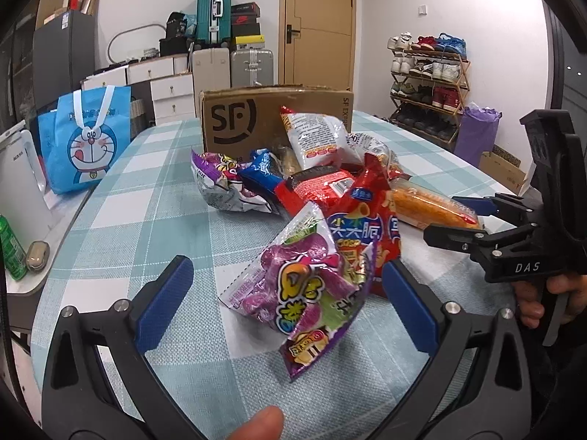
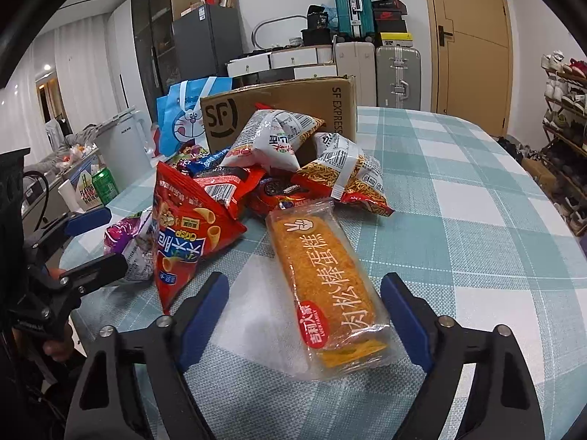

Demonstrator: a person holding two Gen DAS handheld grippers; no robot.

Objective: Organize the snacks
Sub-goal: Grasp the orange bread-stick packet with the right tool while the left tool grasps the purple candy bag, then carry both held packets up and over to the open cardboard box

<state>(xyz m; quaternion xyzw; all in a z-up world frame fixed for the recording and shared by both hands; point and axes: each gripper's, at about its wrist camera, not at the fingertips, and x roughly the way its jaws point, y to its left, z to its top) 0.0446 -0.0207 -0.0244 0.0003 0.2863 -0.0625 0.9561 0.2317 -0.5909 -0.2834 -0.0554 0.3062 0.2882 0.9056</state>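
A heap of snack packets lies on the checked tablecloth (image 1: 154,198) in front of a cardboard box (image 1: 256,117) that stands on the table with its printed side toward us. The left gripper (image 1: 286,300) sits low over the near edge of the heap with its blue pads spread wide apart; a purple candy bag (image 1: 304,293) lies between them, but neither pad presses on it, so it is released. Just behind that bag leans a red chip bag (image 1: 363,234), and further back are a white packet (image 1: 319,139) propped against the box and a blue packet (image 1: 264,172). The right gripper (image 2: 304,315) is also spread, its pads standing on either side of a long orange cake bar (image 2: 326,282) in clear wrap that lies flat on the cloth, with a gap on both sides, so nothing is grasped there either. A blue cartoon tote bag (image 1: 88,139) stands off to the left beside the table, and a green can (image 1: 13,249) stands nearer.
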